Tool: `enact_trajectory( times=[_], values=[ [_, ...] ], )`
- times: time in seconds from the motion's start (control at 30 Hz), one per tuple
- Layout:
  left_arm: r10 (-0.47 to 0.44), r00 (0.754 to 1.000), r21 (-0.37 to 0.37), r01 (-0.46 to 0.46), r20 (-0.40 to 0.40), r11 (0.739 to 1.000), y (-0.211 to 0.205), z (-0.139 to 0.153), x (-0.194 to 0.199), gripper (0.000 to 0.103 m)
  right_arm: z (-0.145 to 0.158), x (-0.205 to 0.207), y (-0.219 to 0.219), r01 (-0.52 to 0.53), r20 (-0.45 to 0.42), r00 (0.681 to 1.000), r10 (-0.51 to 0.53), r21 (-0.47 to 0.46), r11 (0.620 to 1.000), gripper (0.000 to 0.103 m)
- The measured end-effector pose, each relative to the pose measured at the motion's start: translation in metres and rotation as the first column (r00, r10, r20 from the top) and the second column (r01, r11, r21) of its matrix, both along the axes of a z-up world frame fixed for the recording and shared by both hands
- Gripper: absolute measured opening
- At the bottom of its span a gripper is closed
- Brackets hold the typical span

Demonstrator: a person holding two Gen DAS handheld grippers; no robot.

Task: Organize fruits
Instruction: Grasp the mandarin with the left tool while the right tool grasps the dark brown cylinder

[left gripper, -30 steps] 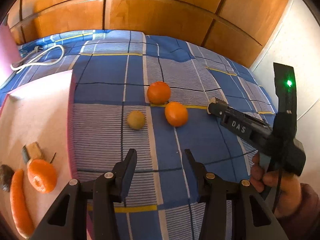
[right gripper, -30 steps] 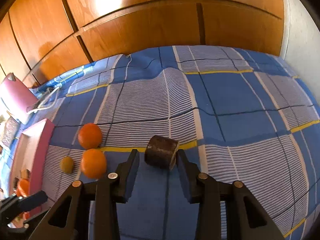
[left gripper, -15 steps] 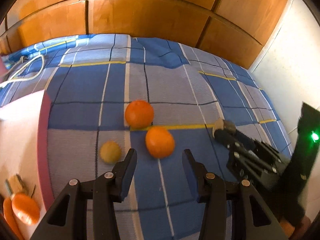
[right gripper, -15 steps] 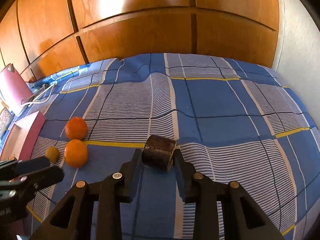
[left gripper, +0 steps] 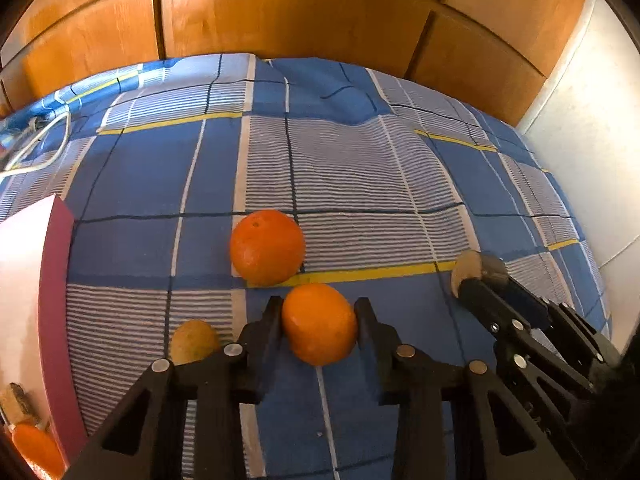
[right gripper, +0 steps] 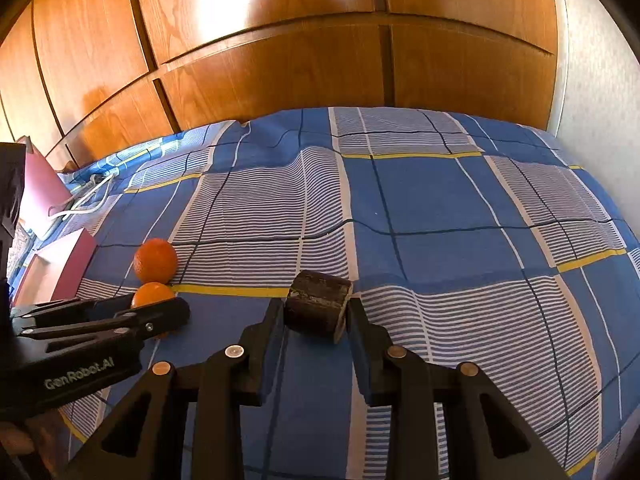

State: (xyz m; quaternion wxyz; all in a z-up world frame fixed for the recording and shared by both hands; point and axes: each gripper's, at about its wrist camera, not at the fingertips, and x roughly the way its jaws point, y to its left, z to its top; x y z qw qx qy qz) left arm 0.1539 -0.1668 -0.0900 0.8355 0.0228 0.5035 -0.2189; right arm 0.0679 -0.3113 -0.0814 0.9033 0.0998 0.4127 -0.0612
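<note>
In the left wrist view my left gripper (left gripper: 318, 312) has its fingers on both sides of a near orange (left gripper: 319, 323) on the blue checked bedspread; the fingers touch or nearly touch it. A second orange (left gripper: 267, 246) lies just behind, and a small yellow-green fruit (left gripper: 194, 341) lies to the left. In the right wrist view my right gripper (right gripper: 316, 312) is shut on a dark brown cut chunk (right gripper: 318, 305). The same chunk (left gripper: 468, 270) and right gripper show at the right of the left wrist view. Both oranges (right gripper: 155, 260) show at the left of the right wrist view.
A pink tray (left gripper: 56, 280) lies at the left with a carrot (left gripper: 36, 448) and other pieces in it. A white cable (left gripper: 36, 148) lies at the far left of the bed. Wooden panels (left gripper: 300, 12) stand behind; a white wall (left gripper: 592, 120) is at the right.
My left gripper has moved forward and right from beside the tray to the near orange, which now sits between its fingers. My right gripper has closed onto the dark chunk.
</note>
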Motion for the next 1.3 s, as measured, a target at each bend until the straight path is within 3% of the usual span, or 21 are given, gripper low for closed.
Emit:
enact_trajectory(
  times=[0.5,0.67,1.03,1.3],
  values=[
    [0.010,0.999,0.048,-0.012,0.030,0.999,0.035,-0.003,-0.052,0.036,0.006,-0.018,0.020,-0.066,-0.034,0.997,0.065,-0.005,0.998,0.031],
    [0.018,0.998,0.044,-0.020,0.058,0.999,0.037,-0.004,-0.060,0.035,0.006,-0.030,0.031,-0.082,-0.048,0.995,0.082,0.014,0.997,0.031],
    [0.046,0.998,0.025,-0.047,0.031,0.999,0.054,0.006,-0.087,0.035,0.007,-0.043,0.050,-0.111,-0.071,0.991,0.110,-0.004,0.994,0.031],
    [0.054,0.996,0.006,-0.055,0.071,0.998,0.066,0.023,-0.101,0.035,0.006,-0.050,0.056,-0.105,-0.078,0.991,0.105,0.003,0.994,0.030]
  ],
)
